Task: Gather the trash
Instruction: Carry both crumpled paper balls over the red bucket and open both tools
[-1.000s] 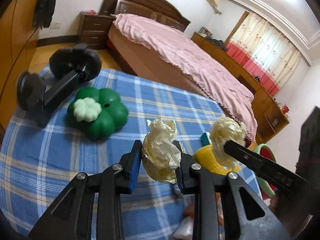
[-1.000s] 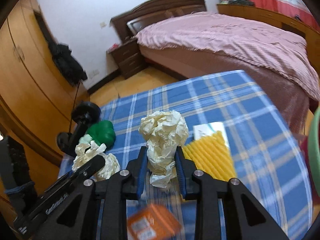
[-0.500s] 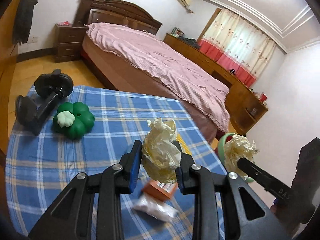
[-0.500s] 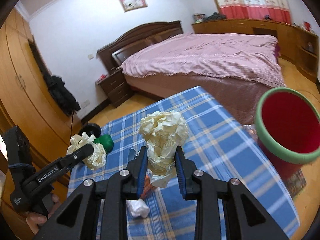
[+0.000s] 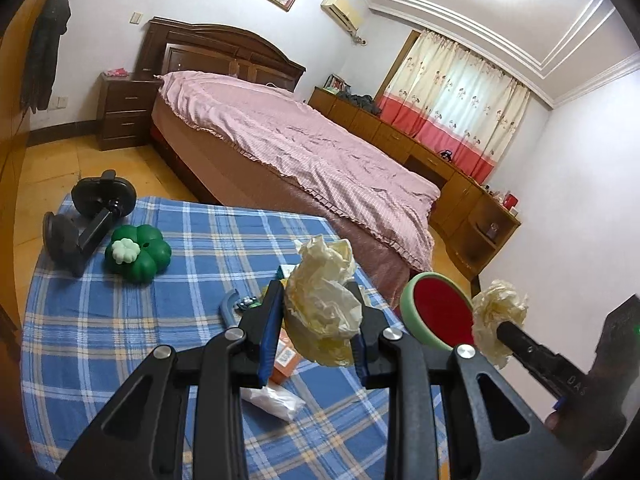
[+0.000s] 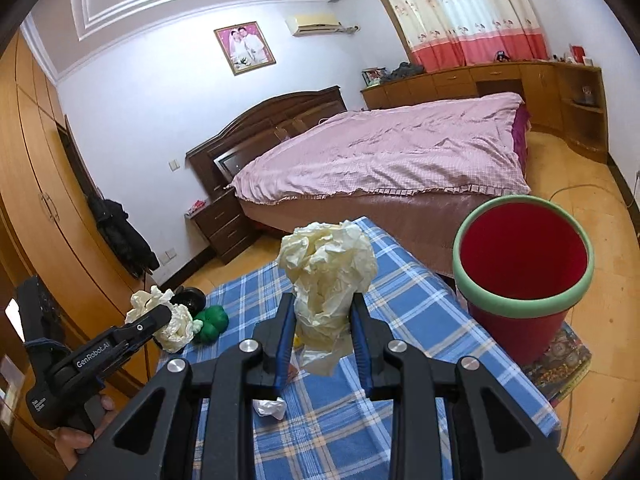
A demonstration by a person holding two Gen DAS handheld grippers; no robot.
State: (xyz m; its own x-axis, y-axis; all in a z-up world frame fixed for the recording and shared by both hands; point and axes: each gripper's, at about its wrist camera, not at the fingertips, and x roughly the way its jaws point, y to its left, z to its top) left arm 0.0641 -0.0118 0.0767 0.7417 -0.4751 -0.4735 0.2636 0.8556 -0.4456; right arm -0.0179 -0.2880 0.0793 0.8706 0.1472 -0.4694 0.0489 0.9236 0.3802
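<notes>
My left gripper [image 5: 316, 332] is shut on a crumpled cream paper ball [image 5: 324, 304], held above the blue checked table [image 5: 120, 340]. My right gripper [image 6: 324, 332] is shut on a second crumpled cream paper ball [image 6: 328, 272], raised above the table's right side. A red bin with a green rim [image 6: 524, 264] stands on the floor just right of the table; it also shows in the left wrist view [image 5: 438, 316]. In the left wrist view the right gripper's paper ball [image 5: 498, 316] is beside the bin. In the right wrist view the left gripper's ball [image 6: 168, 320] is far left.
On the table lie a white wrapper [image 5: 276, 400], an orange box [image 5: 284, 360], a blue-handled tool [image 5: 230, 312], a green pumpkin-shaped toy [image 5: 138, 252] and a black dumbbell [image 5: 88, 220]. A bed with a pink cover [image 5: 288, 148] stands behind. A wooden wardrobe [image 6: 44, 208] is at left.
Both grippers have risen and pulled back from the table with their paper balls. The right one has swung toward the red bin, which now looms larger.
</notes>
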